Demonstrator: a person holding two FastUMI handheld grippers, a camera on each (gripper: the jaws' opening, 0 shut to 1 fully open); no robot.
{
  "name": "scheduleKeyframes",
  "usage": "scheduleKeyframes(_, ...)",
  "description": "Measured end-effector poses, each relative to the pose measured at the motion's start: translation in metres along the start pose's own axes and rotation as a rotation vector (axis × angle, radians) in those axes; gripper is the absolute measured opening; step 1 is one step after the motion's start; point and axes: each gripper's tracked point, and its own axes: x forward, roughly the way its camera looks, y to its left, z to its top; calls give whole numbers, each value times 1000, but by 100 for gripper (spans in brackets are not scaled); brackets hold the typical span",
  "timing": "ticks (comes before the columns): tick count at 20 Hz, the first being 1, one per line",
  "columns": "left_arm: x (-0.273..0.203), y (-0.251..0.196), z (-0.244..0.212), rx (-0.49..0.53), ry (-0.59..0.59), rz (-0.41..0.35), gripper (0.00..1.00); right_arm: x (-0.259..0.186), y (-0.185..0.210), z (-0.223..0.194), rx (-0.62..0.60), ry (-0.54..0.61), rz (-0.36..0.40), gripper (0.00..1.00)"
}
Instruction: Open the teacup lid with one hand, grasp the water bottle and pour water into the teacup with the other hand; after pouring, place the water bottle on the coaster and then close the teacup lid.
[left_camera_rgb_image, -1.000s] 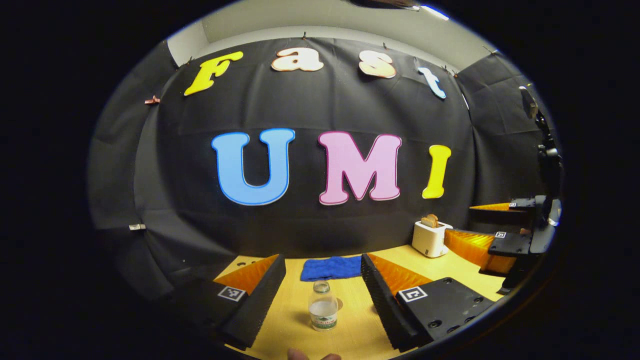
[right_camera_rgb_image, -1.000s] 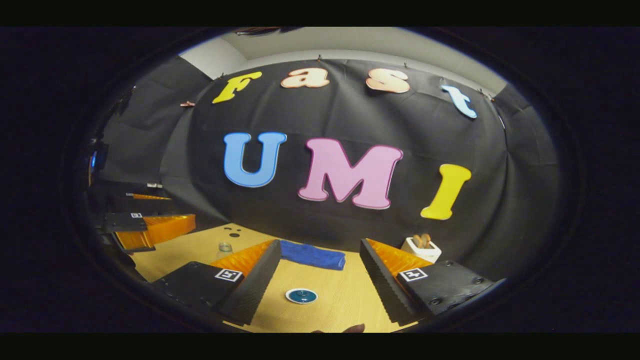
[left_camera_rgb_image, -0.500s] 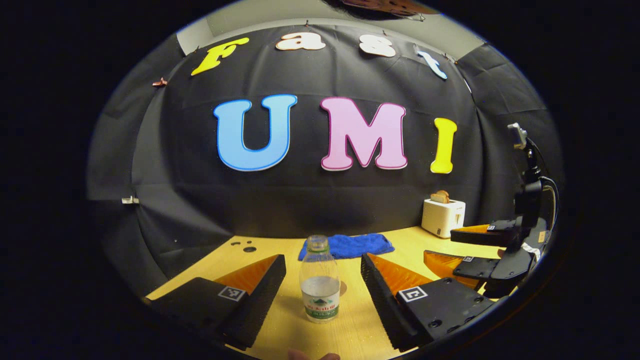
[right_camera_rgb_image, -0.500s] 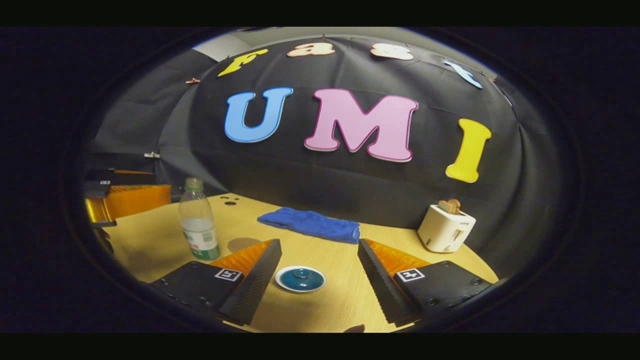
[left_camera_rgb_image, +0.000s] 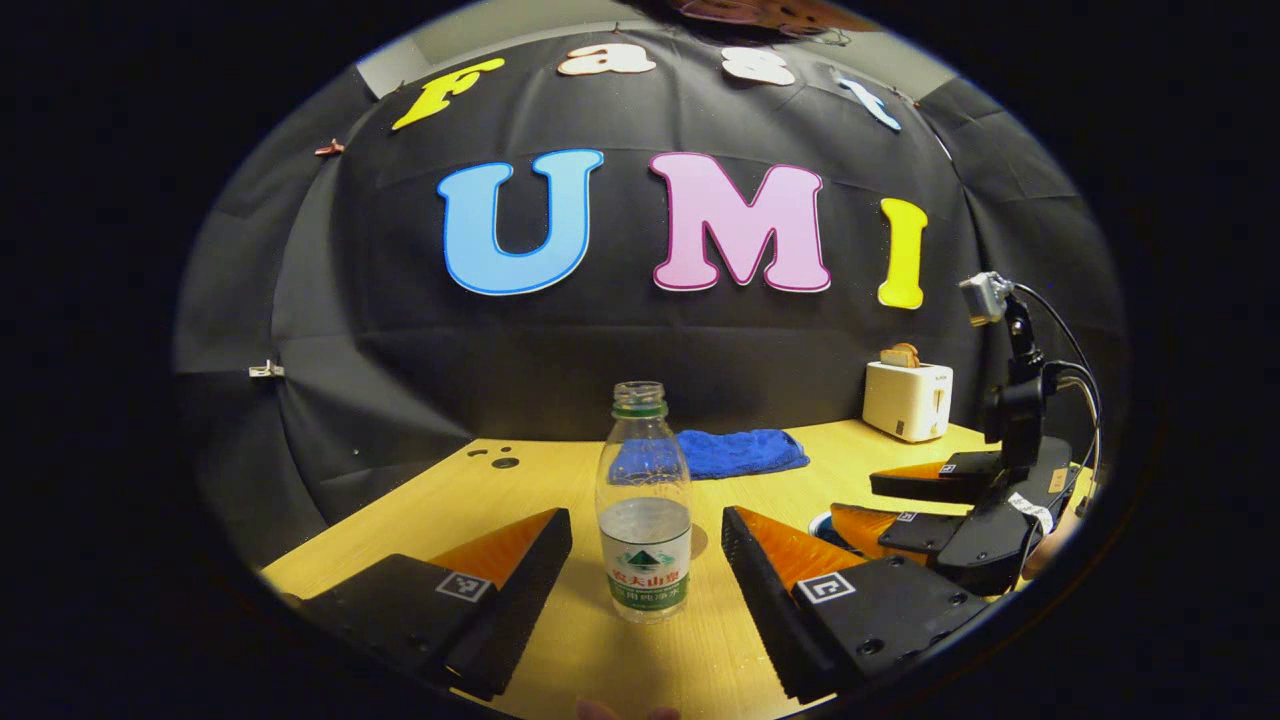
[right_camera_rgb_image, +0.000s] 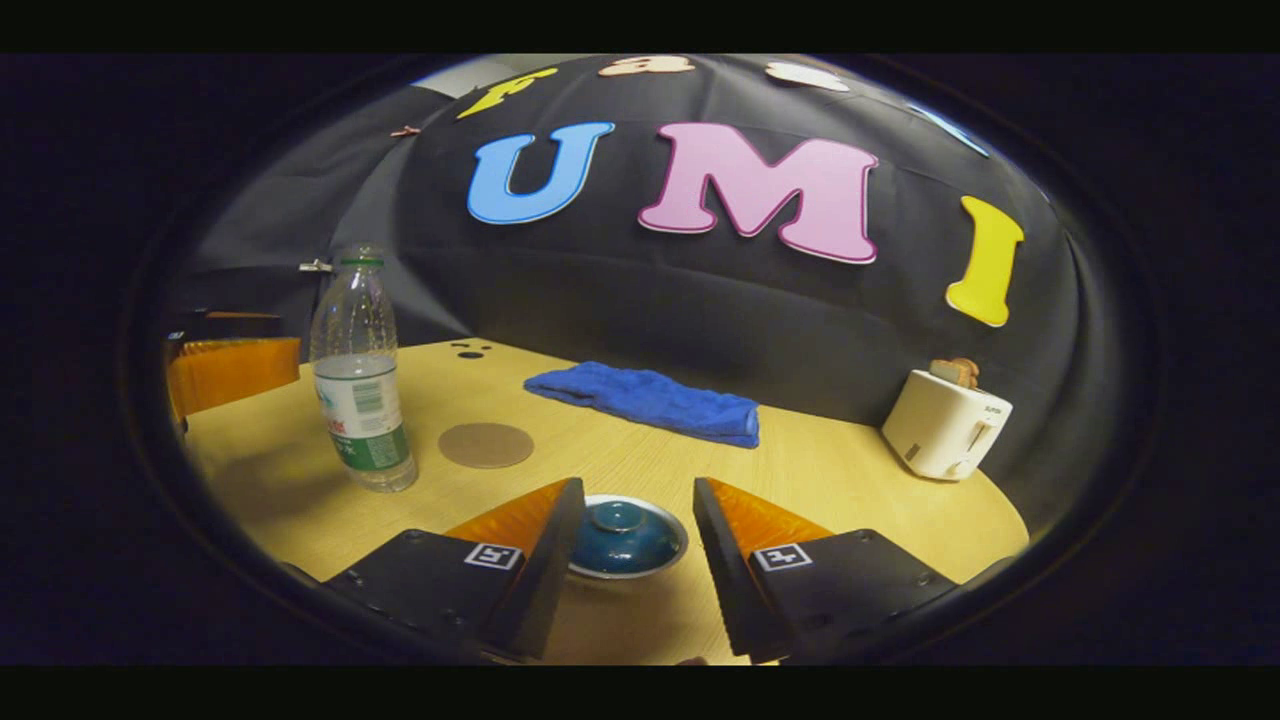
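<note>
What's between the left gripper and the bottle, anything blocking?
Nothing visible. The water bottle stands upright on bare table, centred ahead of the open left gripper. The coaster lies beside the bottle, not in the approach.

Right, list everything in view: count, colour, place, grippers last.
water bottle: one, clear, green label, uncapped, standing ahead of the left gripper's open fingers.
teacup lid: one, dark blue, on the teacup between the right gripper's fingers.
coaster: one, brown, flat beside the bottle.
towel: one, blue, near the wall.
toaster: one, white, far right.
table: one, light wood.
left gripper: black and orange, open.
right gripper: black and orange, open around the lid.
</note>
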Motion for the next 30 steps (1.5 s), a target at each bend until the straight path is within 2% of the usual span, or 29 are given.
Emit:
scheduleKeyframes(1,1,-4,-3,-3,3,-5,95,2,-1,-4,-1,13,1,68)
scheduleKeyframes(2,3,-6,-5,-6,4,-4,95,4,2,-3,16,14,15,54)
scheduleKeyframes(3,4,-6,-6,-7,4,-1,95,4,4,-3,32,12,27,49)
scheduleKeyframes(4,6,-5,-6,-8,3,2,95,5,6,-4,43,14,39,40)
scheduleKeyframes(8,13,-4,-16,-7,14,10,95,6,8,-3,62,8,59,31)
scheduleKeyframes(9,16,-4,-18,-9,17,10,95,5,6,-2,66,6,59,34)
scheduleKeyframes(11,23,-5,-25,-14,33,3,95,4,3,2,76,-7,53,25)
scheduleKeyframes(13,28,-3,-33,-15,53,4,95,2,0,10,88,-25,51,34)
scheduleKeyframes(14,31,-2,-36,-18,59,7,95,1,-2,15,94,-33,48,25)
scheduleKeyframes(17,41,-1,-48,-19,80,11,95,-12,-11,30,93,-68,30,34)
scheduleKeyframes(18,44,-1,-50,-11,85,16,99,-17,-15,37,85,-81,21,34)
scheduleKeyframes(20,49,2,-55,-5,94,30,95,-29,-25,46,80,-95,9,34)
scheduleKeyframes(21,52,0,-60,-10,108,29,95,-33,-31,48,82,-100,3,25)
scheduleKeyframes(22,54,-1,-66,-14,122,29,95,-39,-37,51,84,-103,-5,34)
scheduleKeyframes(23,55,0,-69,-18,130,34,95,-44,-44,51,86,-104,-14,30)
scheduleKeyframes(24,57,1,-69,-18,131,43,98,-49,-50,52,90,-104,-22,34)
scheduleKeyframes(25,56,0,-69,-20,124,50,92,-53,-57,52,94,-105,-32,34)
scheduleKeyframes(26,59,0,-69,-9,131,46,79,-57,-66,51,96,-107,-50,34)
scheduleKeyframes(27,58,1,-69,33,139,49,78,-60,-75,51,96,-111,-67,34)
scheduleKeyframes(28,58,3,-65,103,134,58,77,-62,-82,50,94,-110,-81,30)
scheduleKeyframes(30,63,6,-48,297,98,74,76,-67,-96,46,92,-107,-110,30)
